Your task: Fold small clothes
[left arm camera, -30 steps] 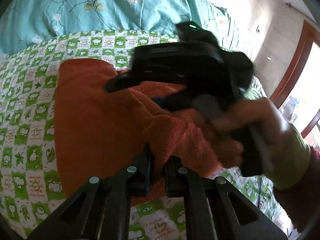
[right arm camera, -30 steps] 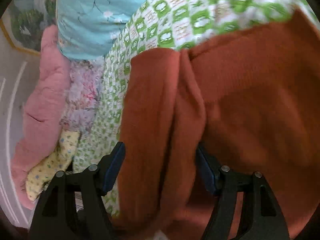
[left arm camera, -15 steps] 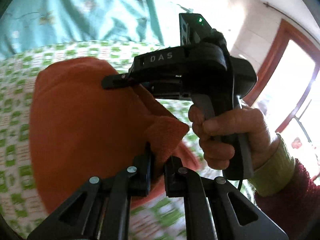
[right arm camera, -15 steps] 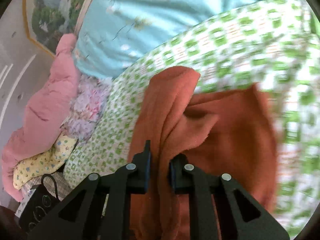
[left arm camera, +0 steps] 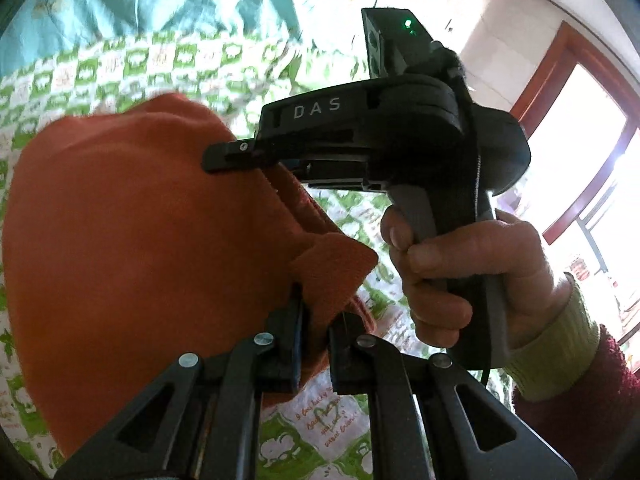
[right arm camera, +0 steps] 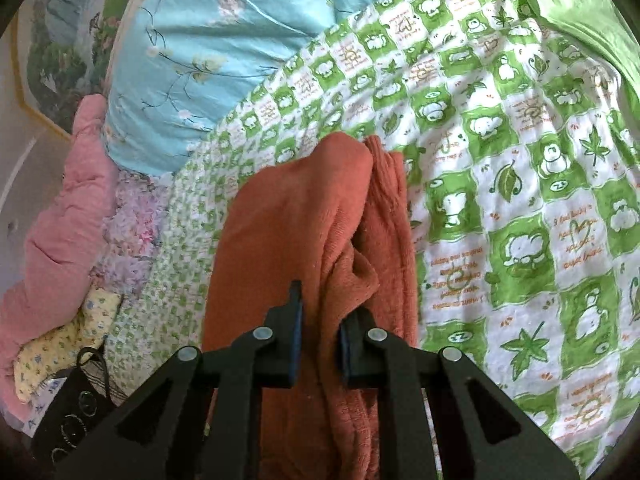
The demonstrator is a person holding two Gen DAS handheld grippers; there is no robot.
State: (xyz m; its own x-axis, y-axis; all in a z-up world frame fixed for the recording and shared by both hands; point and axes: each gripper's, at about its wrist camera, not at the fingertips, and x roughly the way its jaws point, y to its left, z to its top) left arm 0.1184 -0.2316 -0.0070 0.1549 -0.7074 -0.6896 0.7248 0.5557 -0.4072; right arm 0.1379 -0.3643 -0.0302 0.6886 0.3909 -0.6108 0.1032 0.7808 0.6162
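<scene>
An orange knitted garment [left arm camera: 132, 264] hangs lifted above the green-and-white checked bedspread [left arm camera: 316, 432]. My left gripper [left arm camera: 318, 320] is shut on a corner of it at the bottom of the left wrist view. My right gripper [right arm camera: 320, 312] is shut on another fold of the same garment [right arm camera: 288, 220], which drapes down between and below its fingers. The right gripper's body [left arm camera: 380, 136] also shows in the left wrist view, held by a hand, its fingers reaching into the cloth at the garment's upper edge.
A light blue flowered quilt [right arm camera: 208, 48] lies at the head of the bed. A pink padded cover [right arm camera: 52, 208] and a yellow flowered cloth [right arm camera: 60, 360] lie at the left. A black device [right arm camera: 72, 412] sits at the lower left. A red-framed window [left arm camera: 592, 152] is at the right.
My right gripper closed on the orange garment. Both grippers then rose with it, lifting the garment off the bedspread so that it hangs bunched between them.
</scene>
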